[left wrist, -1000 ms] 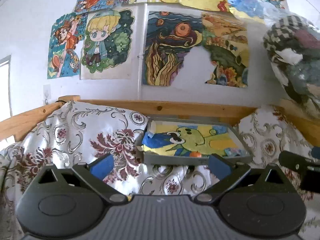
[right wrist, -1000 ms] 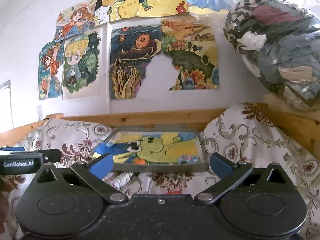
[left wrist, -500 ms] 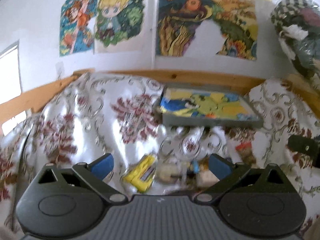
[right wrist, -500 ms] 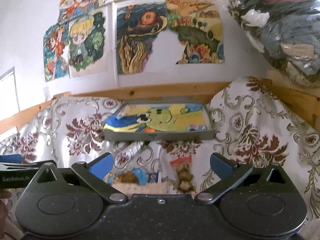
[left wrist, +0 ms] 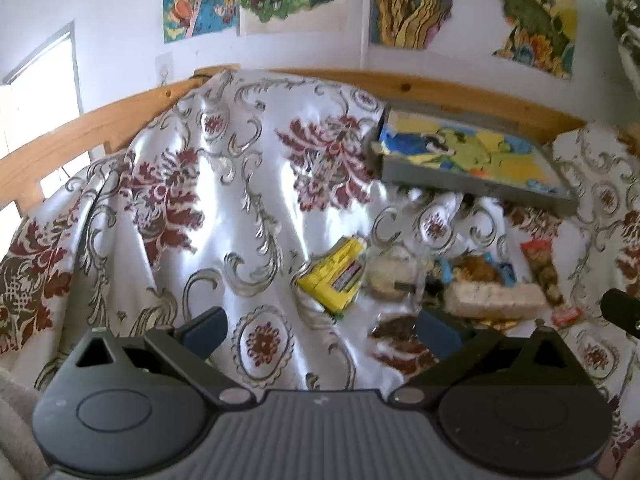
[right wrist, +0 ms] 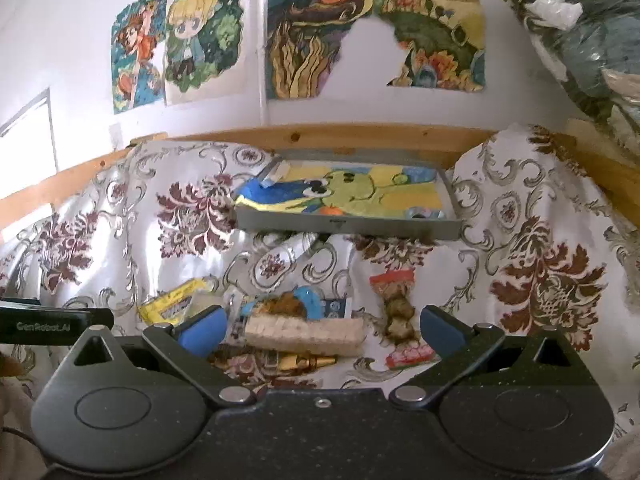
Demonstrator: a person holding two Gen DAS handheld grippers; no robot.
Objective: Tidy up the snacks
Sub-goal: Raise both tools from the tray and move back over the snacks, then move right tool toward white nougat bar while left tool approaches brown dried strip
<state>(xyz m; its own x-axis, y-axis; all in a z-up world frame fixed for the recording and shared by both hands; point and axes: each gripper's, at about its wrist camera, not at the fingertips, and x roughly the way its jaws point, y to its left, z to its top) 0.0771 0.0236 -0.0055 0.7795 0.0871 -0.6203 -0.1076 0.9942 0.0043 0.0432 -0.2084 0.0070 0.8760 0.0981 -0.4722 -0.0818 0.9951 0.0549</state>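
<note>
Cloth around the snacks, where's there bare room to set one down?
Free: the wide stretch of cloth left of the yellow pack, and the cloth right of the red-ended pack. The tray floor is mostly bare too. Crowded: the middle, where the wafer pack, gold wrapper and blue pack overlap.

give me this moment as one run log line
left hand-held gripper open | right hand-held gripper open | snack packets loose on floral cloth | grey tray behind

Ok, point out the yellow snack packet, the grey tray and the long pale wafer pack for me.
Yellow snack packet (left wrist: 334, 276), left wrist view, middle of its face.
Grey tray (right wrist: 344, 224), right wrist view, front wall.
Long pale wafer pack (right wrist: 304, 332), right wrist view, middle of its top.
</note>
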